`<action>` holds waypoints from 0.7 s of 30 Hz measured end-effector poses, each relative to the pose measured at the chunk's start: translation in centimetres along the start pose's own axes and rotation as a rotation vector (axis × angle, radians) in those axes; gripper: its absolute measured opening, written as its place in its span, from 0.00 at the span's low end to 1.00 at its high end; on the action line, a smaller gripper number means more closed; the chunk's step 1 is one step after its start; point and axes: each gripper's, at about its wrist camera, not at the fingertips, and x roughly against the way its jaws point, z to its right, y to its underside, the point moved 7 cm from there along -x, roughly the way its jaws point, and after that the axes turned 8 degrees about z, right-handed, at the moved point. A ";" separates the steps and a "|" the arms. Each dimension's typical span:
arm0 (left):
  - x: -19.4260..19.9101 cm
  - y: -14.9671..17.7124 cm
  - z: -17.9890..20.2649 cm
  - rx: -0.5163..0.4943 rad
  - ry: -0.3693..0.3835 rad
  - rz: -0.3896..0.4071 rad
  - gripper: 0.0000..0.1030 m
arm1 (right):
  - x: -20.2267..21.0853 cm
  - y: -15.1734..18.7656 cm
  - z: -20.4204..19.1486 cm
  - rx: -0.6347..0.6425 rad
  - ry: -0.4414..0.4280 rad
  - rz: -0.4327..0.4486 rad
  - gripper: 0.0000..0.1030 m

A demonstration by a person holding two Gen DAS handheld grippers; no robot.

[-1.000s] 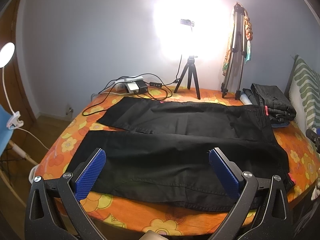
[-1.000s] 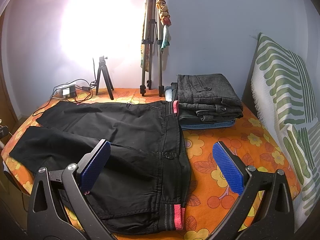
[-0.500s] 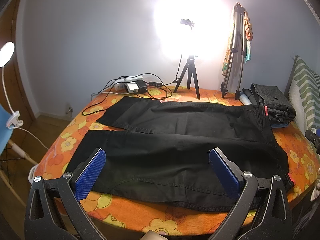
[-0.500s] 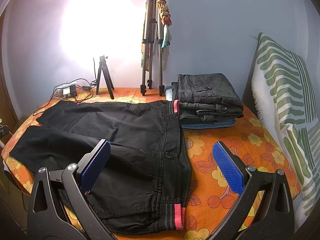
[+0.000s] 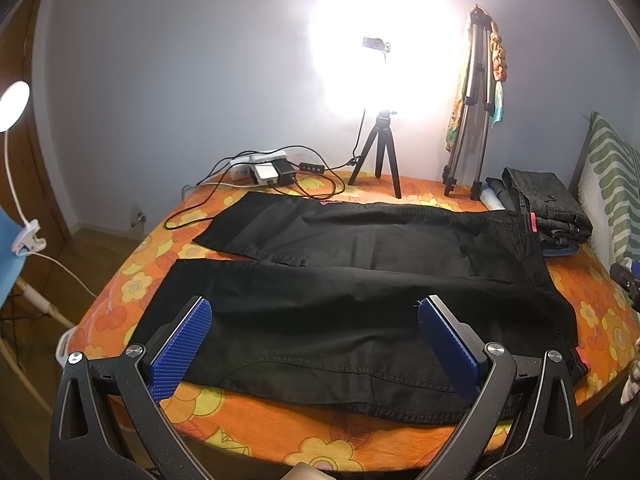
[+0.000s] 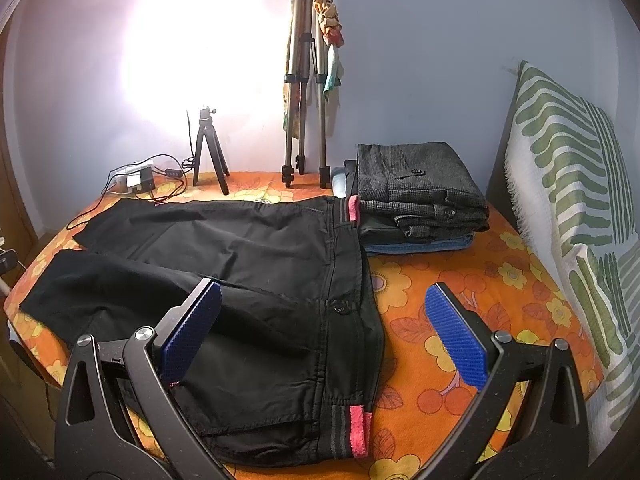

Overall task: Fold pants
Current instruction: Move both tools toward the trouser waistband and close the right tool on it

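Note:
Black pants [image 5: 360, 280] lie flat on the orange flowered bed cover [image 5: 140, 280], both legs spread toward the left and the waistband [image 6: 346, 312] with pink tabs on the right. My left gripper [image 5: 314, 320] hovers open over the near leg, its blue pads [image 5: 180, 344] wide apart and holding nothing. My right gripper [image 6: 322, 320] also stands open above the waistband's button area, one pad over the fabric, the other over the bare bed cover [image 6: 500, 320].
A stack of folded dark garments [image 6: 416, 192] sits just right of the waistband. A small black tripod [image 5: 378, 156], a tall tripod [image 5: 474, 100], a power strip with cables [image 5: 264, 168] line the far edge. A green-striped pillow [image 6: 568, 184] leans at right.

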 end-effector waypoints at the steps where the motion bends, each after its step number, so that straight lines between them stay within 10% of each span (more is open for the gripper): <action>1: -0.1 0.0 -0.1 0.002 -0.001 -0.002 1.00 | -0.1 0.1 0.1 -0.005 -0.007 -0.004 1.00; 21: -4.9 -0.6 -3.7 0.143 -0.001 -0.105 0.90 | -5.6 -3.4 -3.9 0.119 -0.335 -0.090 1.00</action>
